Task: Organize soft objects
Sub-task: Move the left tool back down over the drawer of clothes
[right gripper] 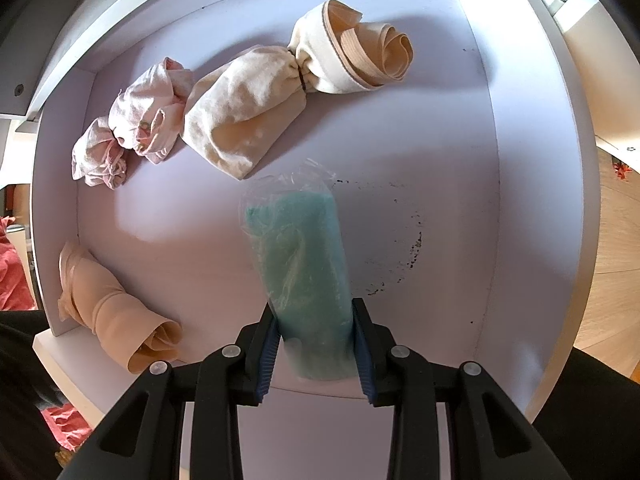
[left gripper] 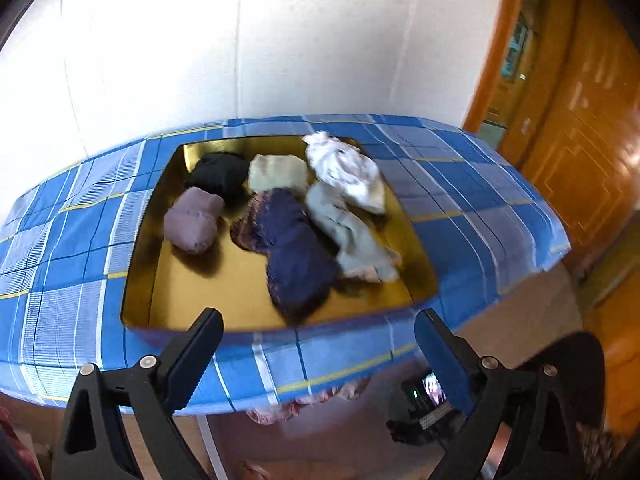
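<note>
**Blue plaid table, gold tray of soft bundles, white drawer below**

White wall panels back a table under a blue plaid cloth, and an orange wooden door stands off to its right. On the cloth sits a gold tray, the landmark for the left wrist view. Inside the tray, at its far edge, lie a black bundle, a cream folded piece and a white crumpled cloth. Nearer the middle of the tray are a mauve bundle, a navy knitted piece and a pale grey cloth, the last touching the navy one. The left gripper hangs just in front of the tray's near rim with its jaws spread wide and nothing between them.

In the right wrist view the landmark is a white drawer, seen from straight above. The right gripper is clamped on a teal roll in clear plastic wrap, which stands near the drawer's front edge. Toward the drawer's back wall lie a beige tied bundle, a cream rolled band touching it, and a pink knotted cloth just beside it. A tan rolled stocking lies in the drawer's front left corner.
</note>
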The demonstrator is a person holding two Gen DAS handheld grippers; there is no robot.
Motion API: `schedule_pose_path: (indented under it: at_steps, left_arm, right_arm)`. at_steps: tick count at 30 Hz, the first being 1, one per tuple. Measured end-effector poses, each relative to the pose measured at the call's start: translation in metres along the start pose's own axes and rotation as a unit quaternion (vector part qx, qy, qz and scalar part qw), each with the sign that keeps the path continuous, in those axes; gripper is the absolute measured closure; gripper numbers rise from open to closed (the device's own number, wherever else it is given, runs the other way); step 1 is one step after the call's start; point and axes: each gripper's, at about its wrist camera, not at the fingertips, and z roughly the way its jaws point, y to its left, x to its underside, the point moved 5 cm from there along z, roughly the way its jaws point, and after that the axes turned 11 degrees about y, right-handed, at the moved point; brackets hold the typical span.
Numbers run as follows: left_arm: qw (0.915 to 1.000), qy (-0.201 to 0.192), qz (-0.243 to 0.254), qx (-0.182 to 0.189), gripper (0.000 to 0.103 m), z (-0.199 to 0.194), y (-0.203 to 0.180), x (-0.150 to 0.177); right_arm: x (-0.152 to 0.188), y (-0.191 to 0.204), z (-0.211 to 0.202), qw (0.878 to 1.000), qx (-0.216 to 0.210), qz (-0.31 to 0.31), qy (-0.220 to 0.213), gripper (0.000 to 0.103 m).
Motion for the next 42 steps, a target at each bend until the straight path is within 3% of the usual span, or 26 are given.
schedule_pose_path:
  at_steps: [4,8,12,16,19,20,26,31,40,42]
  left_arm:
    - [0.9995,0.012,0.029,0.004,0.005,-0.001,-0.011,0.027]
    - [0.9977,0.047,0.047,0.01,0.004,0.015,-0.02,0.059]
    - [0.99,0.129,0.058,-0.002,0.002,0.058,-0.023,0.094]
    - [0.9687,0.231,0.084,-0.031,0.002,0.111,-0.023,0.133]
    - [0.9458,0.299,0.113,-0.057,0.002,0.148,-0.02,0.16]
    - [0.9343,0.328,0.124,-0.063,0.002,0.161,-0.018,0.171]
    - [0.8907,0.415,0.143,-0.118,0.002,0.212,0.004,0.204]
    - [0.8592,0.486,0.124,-0.101,0.002,0.239,0.016,0.23]
    - [0.8362,0.521,0.13,-0.112,0.001,0.267,0.026,0.266]
    - [0.8417,0.513,0.126,-0.112,0.001,0.27,0.028,0.269]
  right_arm:
    - [0.001,0.001,0.0,1.0,0.002,0.002,-0.001,0.069]
    - [0.001,0.003,-0.001,1.0,0.006,0.002,-0.003,0.069]
    - [0.001,0.006,0.001,1.0,0.009,0.004,-0.002,0.07]
    - [0.001,0.008,0.003,1.0,0.009,0.005,-0.002,0.07]
    - [0.001,0.008,0.003,1.0,0.008,0.006,-0.002,0.07]
    - [0.001,0.008,0.004,1.0,0.008,0.006,-0.001,0.07]
    - [0.001,0.01,0.007,1.0,0.008,0.005,-0.003,0.069]
    - [0.001,0.009,0.008,1.0,0.004,0.006,-0.001,0.069]
    - [0.001,0.005,0.007,1.0,-0.002,0.003,0.0,0.069]
    - [0.0,0.006,0.007,1.0,-0.001,0.002,-0.001,0.069]
